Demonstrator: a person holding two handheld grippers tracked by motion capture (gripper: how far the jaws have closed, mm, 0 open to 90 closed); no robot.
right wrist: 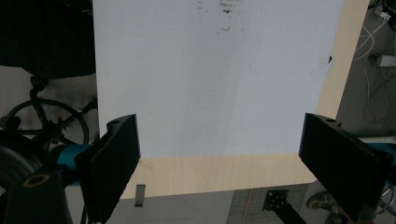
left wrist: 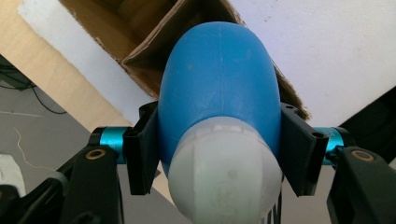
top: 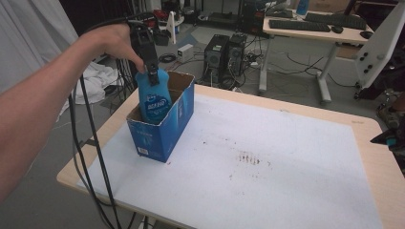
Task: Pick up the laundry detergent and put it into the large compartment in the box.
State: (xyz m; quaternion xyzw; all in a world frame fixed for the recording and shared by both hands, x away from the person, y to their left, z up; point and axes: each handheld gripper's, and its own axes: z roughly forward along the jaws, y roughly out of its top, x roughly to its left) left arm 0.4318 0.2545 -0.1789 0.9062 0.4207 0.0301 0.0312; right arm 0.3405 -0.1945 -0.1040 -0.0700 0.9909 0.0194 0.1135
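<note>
A blue plastic bottle with a white cap hangs upright, its lower part inside an open blue cardboard box at the table's left side. My left gripper points down from above and is shut on the bottle just below the cap, one jaw on each side. In the left gripper view the box's brown inside lies beneath the bottle. My right gripper stands open with nothing between its jaws, over the table's right edge.
A white mat with a few dark stains covers the wooden table. The left gripper's black cable hangs past the table's left edge. Computer towers and another desk stand on the floor behind.
</note>
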